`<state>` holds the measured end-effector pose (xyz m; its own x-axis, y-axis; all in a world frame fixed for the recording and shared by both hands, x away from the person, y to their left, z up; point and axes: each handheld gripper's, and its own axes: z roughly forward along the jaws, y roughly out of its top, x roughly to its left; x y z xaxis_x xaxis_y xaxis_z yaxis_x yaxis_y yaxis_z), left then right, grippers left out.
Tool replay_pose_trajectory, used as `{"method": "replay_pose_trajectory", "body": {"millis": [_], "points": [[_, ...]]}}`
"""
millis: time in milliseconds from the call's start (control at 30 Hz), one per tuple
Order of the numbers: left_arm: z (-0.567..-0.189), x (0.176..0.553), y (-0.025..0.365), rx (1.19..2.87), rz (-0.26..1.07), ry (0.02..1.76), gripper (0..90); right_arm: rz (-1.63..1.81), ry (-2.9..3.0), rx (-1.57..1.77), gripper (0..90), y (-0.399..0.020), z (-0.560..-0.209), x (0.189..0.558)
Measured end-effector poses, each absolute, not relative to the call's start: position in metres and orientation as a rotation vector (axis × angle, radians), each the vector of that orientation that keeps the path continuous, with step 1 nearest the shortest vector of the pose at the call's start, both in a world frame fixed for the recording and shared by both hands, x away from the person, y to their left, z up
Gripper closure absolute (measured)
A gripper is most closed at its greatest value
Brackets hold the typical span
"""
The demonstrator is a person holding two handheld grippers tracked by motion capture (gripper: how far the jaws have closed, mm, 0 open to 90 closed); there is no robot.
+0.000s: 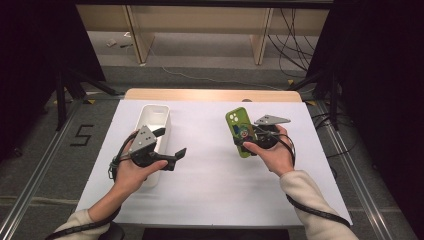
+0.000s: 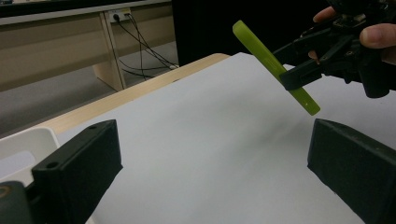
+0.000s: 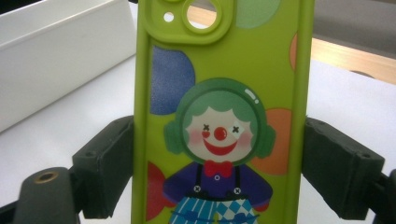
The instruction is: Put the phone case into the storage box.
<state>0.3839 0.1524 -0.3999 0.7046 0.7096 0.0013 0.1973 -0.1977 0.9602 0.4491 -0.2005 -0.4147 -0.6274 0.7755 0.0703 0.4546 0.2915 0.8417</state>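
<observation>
A lime-green phone case (image 1: 239, 131) with a clown picture is held up off the white table sheet (image 1: 210, 175), tilted. My right gripper (image 1: 248, 137) is shut on it, one jaw on each long edge. In the right gripper view the case (image 3: 219, 93) stands between the two black jaws, camera cut-out at the top. In the left gripper view the case (image 2: 266, 56) shows edge-on, pinched by the right gripper (image 2: 299, 70). My left gripper (image 1: 170, 143) hovers beside a white box (image 1: 152, 120), open with nothing between its jaws (image 2: 215, 172).
The white box (image 3: 56, 60) stands long-side on at the left of the sheet. A bare wooden strip of table (image 1: 210, 95) runs along the far edge. Beyond it lie the floor, desk legs and cables (image 2: 140, 51).
</observation>
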Motion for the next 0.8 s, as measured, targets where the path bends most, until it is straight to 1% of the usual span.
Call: {"method": "replay_pose_trajectory", "body": {"millis": [800], "points": [[-0.392, 0.412, 0.11, 1.76, 0.534, 0.697, 4.2, 1.288, 2.212, 1.07, 17.0, -0.19, -0.415, 0.445]]}}
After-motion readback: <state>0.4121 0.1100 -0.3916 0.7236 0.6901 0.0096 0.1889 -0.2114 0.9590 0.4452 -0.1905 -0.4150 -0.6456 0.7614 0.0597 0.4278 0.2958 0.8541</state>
